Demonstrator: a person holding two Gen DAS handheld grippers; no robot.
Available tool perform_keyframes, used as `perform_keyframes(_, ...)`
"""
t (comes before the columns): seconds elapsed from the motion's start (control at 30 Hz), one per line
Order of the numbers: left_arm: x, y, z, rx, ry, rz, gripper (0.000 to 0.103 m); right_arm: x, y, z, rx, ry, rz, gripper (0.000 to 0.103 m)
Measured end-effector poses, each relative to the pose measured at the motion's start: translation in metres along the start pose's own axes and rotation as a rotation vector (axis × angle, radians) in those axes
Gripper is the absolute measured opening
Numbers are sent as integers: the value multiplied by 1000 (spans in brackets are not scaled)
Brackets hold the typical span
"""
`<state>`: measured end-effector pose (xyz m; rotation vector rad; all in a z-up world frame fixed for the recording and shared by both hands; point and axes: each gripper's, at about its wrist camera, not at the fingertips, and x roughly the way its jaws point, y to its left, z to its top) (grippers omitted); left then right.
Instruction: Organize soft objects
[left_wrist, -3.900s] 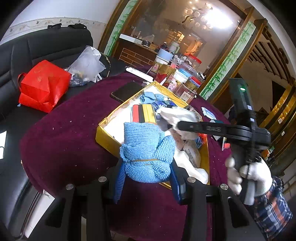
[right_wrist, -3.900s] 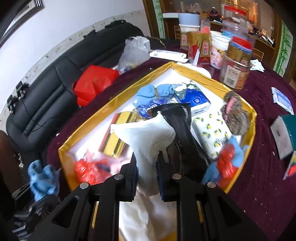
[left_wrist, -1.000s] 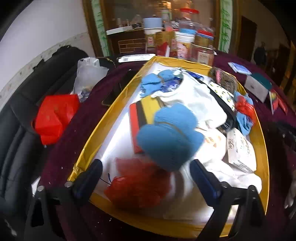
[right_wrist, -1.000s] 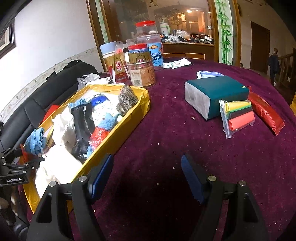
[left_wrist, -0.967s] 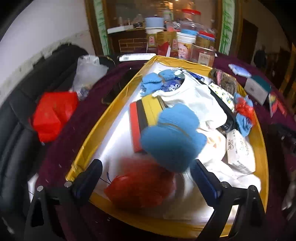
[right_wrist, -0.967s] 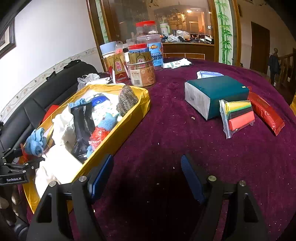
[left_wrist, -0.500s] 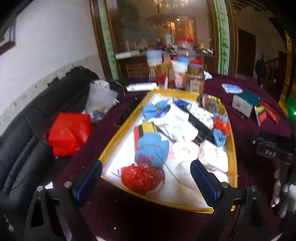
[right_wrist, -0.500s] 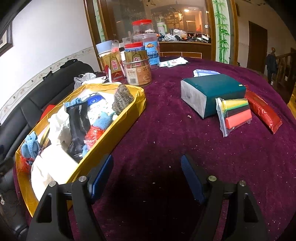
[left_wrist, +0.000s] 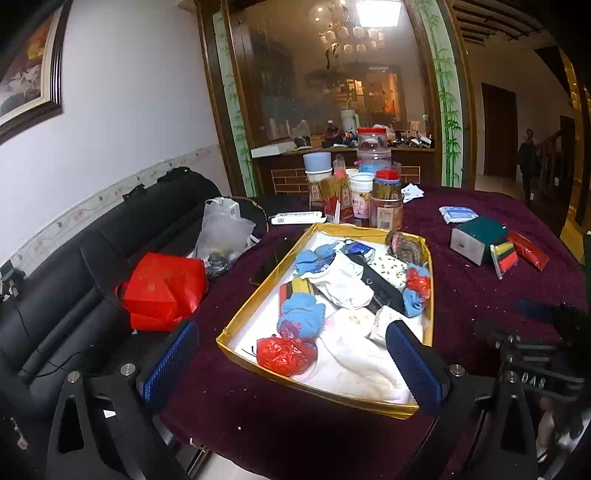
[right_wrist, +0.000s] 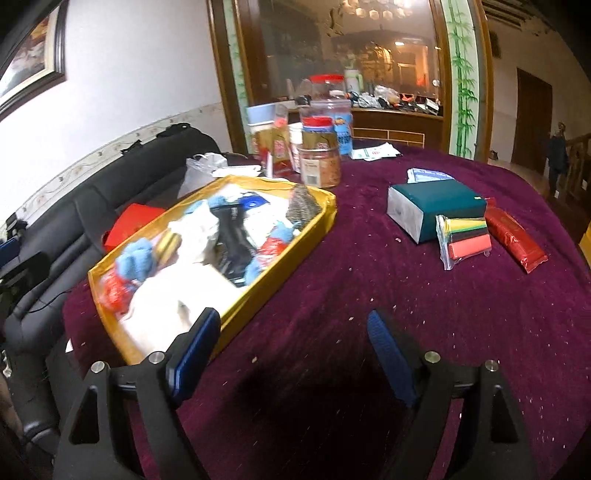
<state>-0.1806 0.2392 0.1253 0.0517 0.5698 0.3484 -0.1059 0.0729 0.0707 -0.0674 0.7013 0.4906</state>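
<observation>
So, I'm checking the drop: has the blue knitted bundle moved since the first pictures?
Yes. The blue knitted bundle left the left tool and lies inside the gold tray, beside the red bag.

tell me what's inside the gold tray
The gold tray holds a blue knit bundle, red mesh bag, white cloths, a black item. Whatever lies beneath them is hidden.

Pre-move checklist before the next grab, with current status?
1. Left hand-held gripper open, nothing held: ok.
2. Right hand-held gripper open, nothing held: ok.
3. Blue knitted cloth lies inside the yellow tray: ok.
4. White cloth lies inside the tray: ok.
5. Soft items left outside the tray: cannot tell; the green box and the red packet sit on the purple tablecloth, softness unclear.
6. Tray fully on the table: ok.
</observation>
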Motion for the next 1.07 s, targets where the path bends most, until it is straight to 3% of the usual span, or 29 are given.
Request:
perform_keyframes(0.47, -34, -18, -2, 14, -61, 33, 103, -31, 10, -22, -13, -5, 31, 84)
perform_keyframes(0.6, -51, -21, -4, -5, -157, 99, 103, -37, 11, -24, -23, -16, 36, 84)
perform_keyframes(0.67, -57, -22, -4, -32, -206, 53, 103, -38, 13, -24, -32, -20, 39, 84)
perform_keyframes(0.83, -29, -29, -5, -69, -134, -63, 103, -38, 11, -26, -33, -17, 49, 84)
perform_keyframes(0.97, -8, -36, -2, -145, -6, -182, 102, -37, 2, -28, -22, -7, 39, 84)
perform_keyframes(1.07, 3, -55, -1, -118, 67, -185, 102, -35, -16, -28, 11, 16, 27, 84)
